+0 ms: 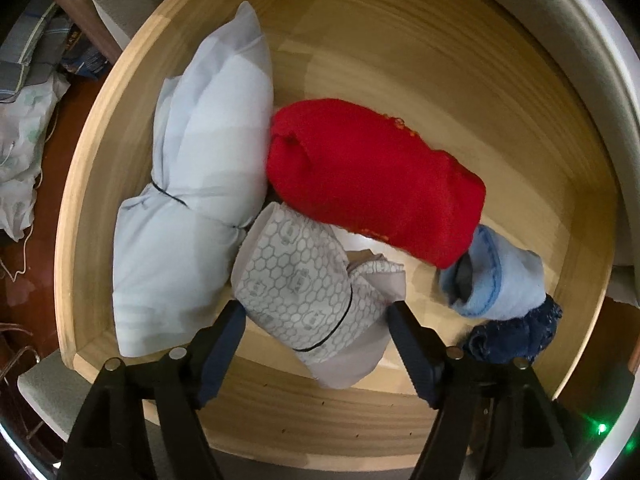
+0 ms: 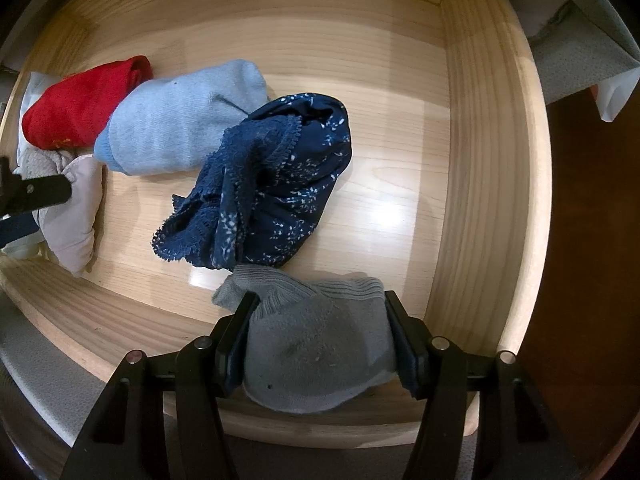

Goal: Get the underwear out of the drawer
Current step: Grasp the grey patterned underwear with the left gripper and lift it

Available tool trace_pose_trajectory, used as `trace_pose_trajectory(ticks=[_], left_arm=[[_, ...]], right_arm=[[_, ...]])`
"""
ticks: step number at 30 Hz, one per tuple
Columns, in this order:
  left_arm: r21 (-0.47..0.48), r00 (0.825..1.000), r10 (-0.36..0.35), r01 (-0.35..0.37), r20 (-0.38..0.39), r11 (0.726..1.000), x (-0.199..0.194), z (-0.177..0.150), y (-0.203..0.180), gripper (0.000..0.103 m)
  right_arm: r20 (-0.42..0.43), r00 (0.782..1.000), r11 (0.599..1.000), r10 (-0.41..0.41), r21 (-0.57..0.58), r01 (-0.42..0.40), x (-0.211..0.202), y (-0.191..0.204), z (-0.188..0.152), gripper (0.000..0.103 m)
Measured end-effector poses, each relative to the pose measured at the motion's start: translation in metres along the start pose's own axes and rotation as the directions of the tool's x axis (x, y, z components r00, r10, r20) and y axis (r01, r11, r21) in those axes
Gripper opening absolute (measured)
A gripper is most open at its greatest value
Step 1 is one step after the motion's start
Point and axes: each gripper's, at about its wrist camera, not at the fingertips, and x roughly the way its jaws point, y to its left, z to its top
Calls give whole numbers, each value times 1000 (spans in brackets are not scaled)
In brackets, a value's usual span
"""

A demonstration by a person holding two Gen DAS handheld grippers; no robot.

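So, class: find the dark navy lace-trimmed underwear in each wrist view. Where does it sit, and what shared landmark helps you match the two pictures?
Left wrist view: dark navy lace-trimmed underwear at lower right, just beyond the right fingertip, partly hidden.
Right wrist view: centre, in full view on the drawer floor.
Shared landmark: the light blue rolled sock touching it, beside the red fabric roll.

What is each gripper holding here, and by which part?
Left gripper: the grey honeycomb-print roll, across its near end. Right gripper: the grey sock, across its middle.
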Motion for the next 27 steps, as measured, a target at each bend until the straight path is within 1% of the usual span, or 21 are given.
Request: trace_pose_trajectory(ticks=[6, 8, 12, 14, 15, 16, 18, 22, 25, 27], left_arm=[[-19, 999, 29, -30, -15, 999, 12, 7, -11, 80], [-37, 999, 21, -22, -27, 999, 16, 7, -10, 82], [-58, 998, -24, 21, -60, 998, 25, 8, -6, 82], [-63, 993, -68, 62, -94, 996, 32, 8, -5, 78], [-57, 993, -67, 62, -96, 996, 32, 9, -6, 75], [-42, 993, -71, 67, -90, 997, 30, 8, -9, 65], [-31, 992, -82, 79, -96, 996, 30, 8, -13, 58], [-28, 992, -91, 89, -89, 996, 28, 5, -15, 52], [-21, 992, -96, 95, -83, 995, 20, -2, -6, 47], [-13, 992, -99, 98, -74, 995, 15, -6, -3, 45]], right_arm=[[0, 1000, 1000, 2, -1, -2, 1, 1, 2, 58], [-1, 1000, 1000, 3, -2, -3, -5, -4, 10, 58], [-2, 1000, 1000, 5, -3, -5, -5, -4, 12, 59], [-1, 1000, 1000, 6, -3, -6, -5, -3, 13, 59], [-2, 1000, 1000, 6, -4, -6, -5, -3, 13, 59], [-5, 1000, 1000, 7, -4, -7, -4, -3, 13, 59], [-4, 1000, 1000, 9, -5, -9, -3, -1, 14, 59], [-4, 1000, 1000, 10, -7, -10, -2, 1, 17, 59], [-4, 1000, 1000, 11, -7, -11, -2, 3, 18, 59], [-3, 1000, 1000, 11, -7, -11, -1, 4, 19, 60]])
